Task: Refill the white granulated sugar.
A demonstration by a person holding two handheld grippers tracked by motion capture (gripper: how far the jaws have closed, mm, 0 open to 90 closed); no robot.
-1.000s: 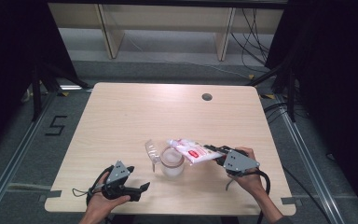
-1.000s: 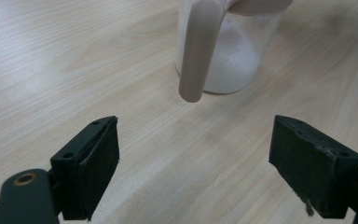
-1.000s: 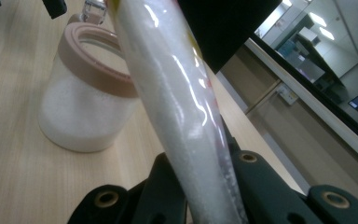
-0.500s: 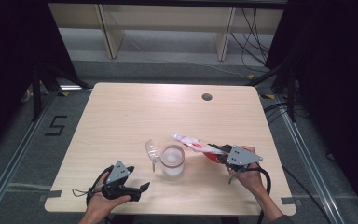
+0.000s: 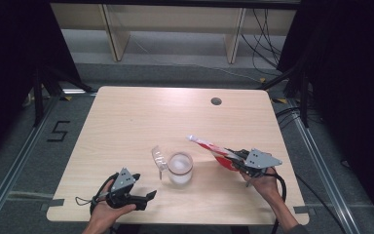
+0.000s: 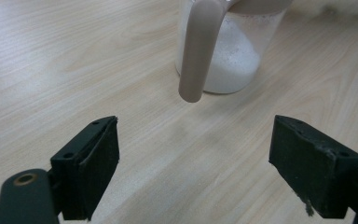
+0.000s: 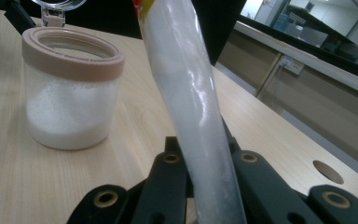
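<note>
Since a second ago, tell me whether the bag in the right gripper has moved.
Yes. The bag, pinched in the right gripper, has swung away from the jar, toward the table's right edge; the jar has stayed put.

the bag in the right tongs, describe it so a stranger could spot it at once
On the pale wooden table, look at its near right part, beside the clear jar of white powder. There the right tongs pinch a long slim bag, clear with red print, angled up.
</note>
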